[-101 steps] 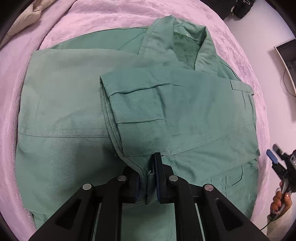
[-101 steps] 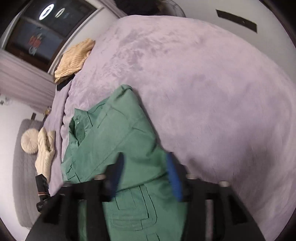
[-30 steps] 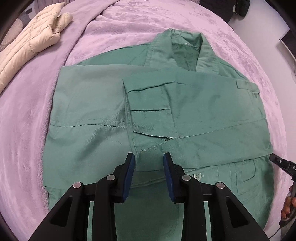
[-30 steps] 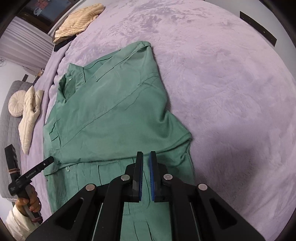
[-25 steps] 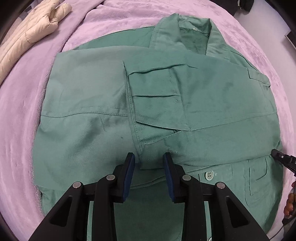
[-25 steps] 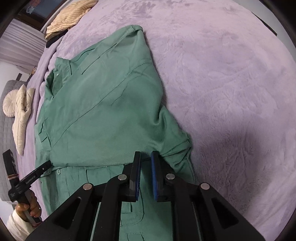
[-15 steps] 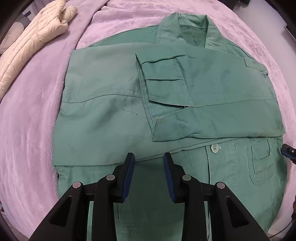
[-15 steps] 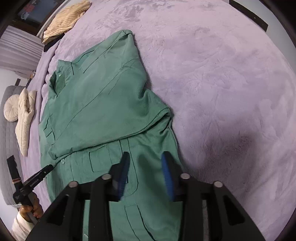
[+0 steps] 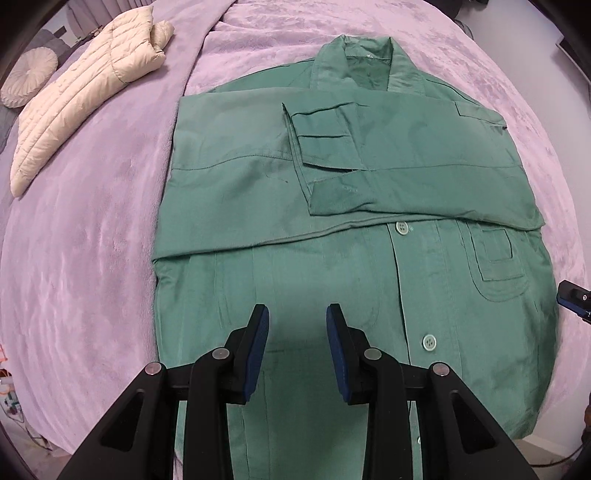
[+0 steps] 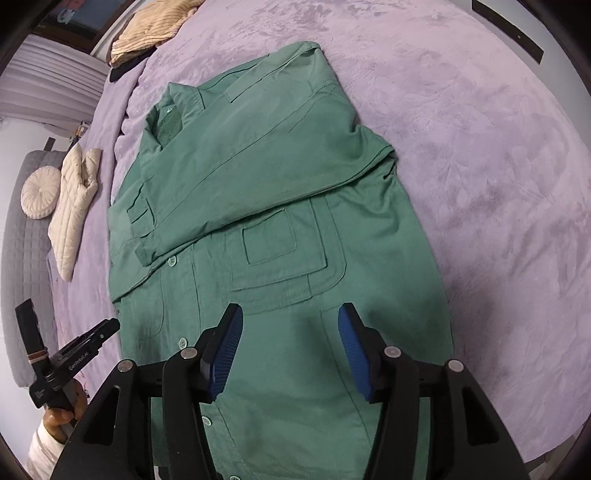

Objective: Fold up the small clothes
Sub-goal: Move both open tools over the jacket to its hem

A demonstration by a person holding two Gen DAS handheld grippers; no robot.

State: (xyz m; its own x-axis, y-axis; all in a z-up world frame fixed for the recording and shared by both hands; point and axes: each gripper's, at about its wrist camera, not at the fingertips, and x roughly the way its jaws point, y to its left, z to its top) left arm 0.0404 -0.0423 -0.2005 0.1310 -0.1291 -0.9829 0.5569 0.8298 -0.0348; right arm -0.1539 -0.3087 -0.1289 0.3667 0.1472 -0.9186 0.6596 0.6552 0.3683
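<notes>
Hovering over the near hem of the green shirt [image 9: 280, 206], the left gripper [image 9: 297, 347] has its jaws parted and grips nothing. The right gripper [image 10: 288, 350] gapes wider, equally empty. Farther off, both sleeves lie folded across the chest on the purple blanket [image 9: 85, 236]. A cream puffer jacket [image 9: 85, 85] lies far left.

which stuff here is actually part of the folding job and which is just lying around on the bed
Part of the job:
- green button-up cotton shirt, both sleeves folded across its chest
- left tongs, open above it
- right tongs, open above it

Just lying about:
- cream quilted puffer jacket
- round cream pleated cushion
- tan ribbed knit garment
- purple plush blanket underneath
</notes>
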